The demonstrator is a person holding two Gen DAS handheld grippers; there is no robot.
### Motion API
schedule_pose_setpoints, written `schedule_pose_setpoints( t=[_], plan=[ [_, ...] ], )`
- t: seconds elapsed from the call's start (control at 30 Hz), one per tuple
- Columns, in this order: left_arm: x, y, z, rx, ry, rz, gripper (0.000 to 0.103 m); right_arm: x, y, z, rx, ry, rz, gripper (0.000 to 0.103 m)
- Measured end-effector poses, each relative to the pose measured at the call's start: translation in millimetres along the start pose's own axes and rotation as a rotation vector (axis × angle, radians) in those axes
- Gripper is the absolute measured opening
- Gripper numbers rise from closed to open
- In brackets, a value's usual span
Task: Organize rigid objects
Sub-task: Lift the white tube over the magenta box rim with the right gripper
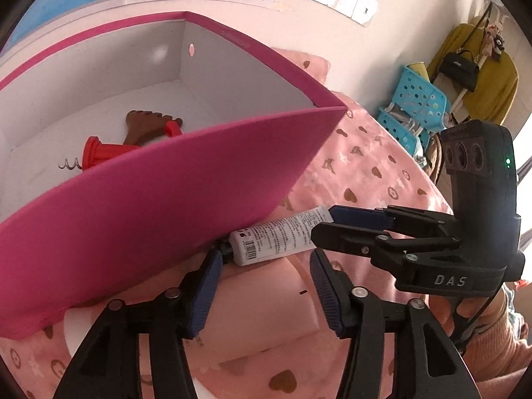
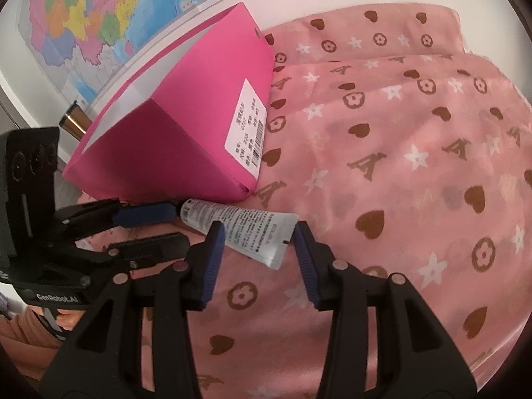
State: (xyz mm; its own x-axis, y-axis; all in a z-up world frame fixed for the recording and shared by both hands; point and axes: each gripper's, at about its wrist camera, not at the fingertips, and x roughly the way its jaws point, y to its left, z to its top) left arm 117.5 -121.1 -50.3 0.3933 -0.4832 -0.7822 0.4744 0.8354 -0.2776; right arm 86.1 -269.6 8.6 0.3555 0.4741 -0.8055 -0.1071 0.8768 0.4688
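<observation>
A white tube (image 1: 277, 237) with black print lies on the pink bedspread against the foot of a magenta box (image 1: 159, 206). It also shows in the right wrist view (image 2: 239, 229). My left gripper (image 1: 266, 272) is open, its jaws on either side of the tube's cap end. My right gripper (image 2: 259, 242) is open, its jaws astride the tube's flat crimped end; it shows in the left wrist view (image 1: 324, 224). Inside the box lie a red corkscrew (image 1: 99, 154) and a brown foot-shaped piece (image 1: 146, 126).
The magenta box (image 2: 173, 133) carries a white label (image 2: 247, 126). The bedspread (image 2: 399, 166) has hearts and flowers. A map (image 2: 93, 16) hangs on the wall. Turquoise baskets (image 1: 415, 106) and a coat rack (image 1: 478, 66) stand at the right.
</observation>
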Motion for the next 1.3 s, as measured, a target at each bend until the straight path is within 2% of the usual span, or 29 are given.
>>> schedule_pose_setpoints(
  t=[0.63, 1.3],
  plan=[
    [-25.9, -5.1, -11.3, -0.046, -0.044, -0.06, 0.056, -22.9, 20.1, -11.1, -0.02, -0.036, 0.003, 0.049],
    [-108.4, -13.1, -7.4, -0.007, -0.237, -0.03, 0.057, -63.1, 77.4, 14.2, -0.166, -0.149, 0.034, 0.049]
  ],
)
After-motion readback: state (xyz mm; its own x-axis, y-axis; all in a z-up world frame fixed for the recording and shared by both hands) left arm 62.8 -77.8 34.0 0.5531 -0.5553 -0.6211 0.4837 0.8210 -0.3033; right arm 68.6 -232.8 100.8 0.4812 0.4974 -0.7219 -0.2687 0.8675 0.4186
